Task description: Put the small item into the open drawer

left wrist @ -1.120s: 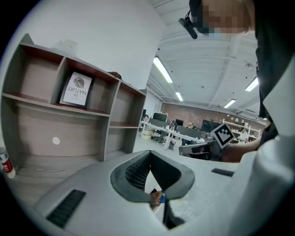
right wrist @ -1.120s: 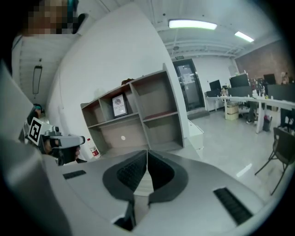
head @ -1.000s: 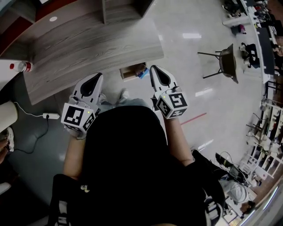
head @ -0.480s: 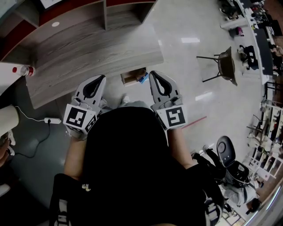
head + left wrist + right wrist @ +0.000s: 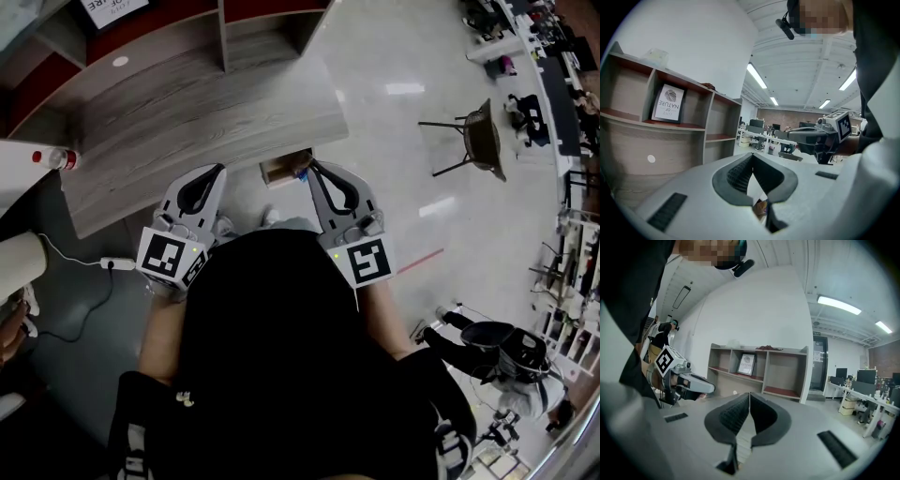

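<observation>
Presently, jaws: left gripper (image 5: 219, 170) and right gripper (image 5: 312, 166) are both seen closed, nothing clamped.
Small item (image 5: 302, 174): seemingly laid already in the open drawer (image 5: 279, 169), right end.
Nearer: right gripper, tip just beside it.
Long axis: not made out.

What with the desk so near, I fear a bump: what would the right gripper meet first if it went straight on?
Probably the shelf behind the desk: the right gripper, shut and empty, aims at it near the framed picture. Whether it clears the desk top is unclear.
</observation>
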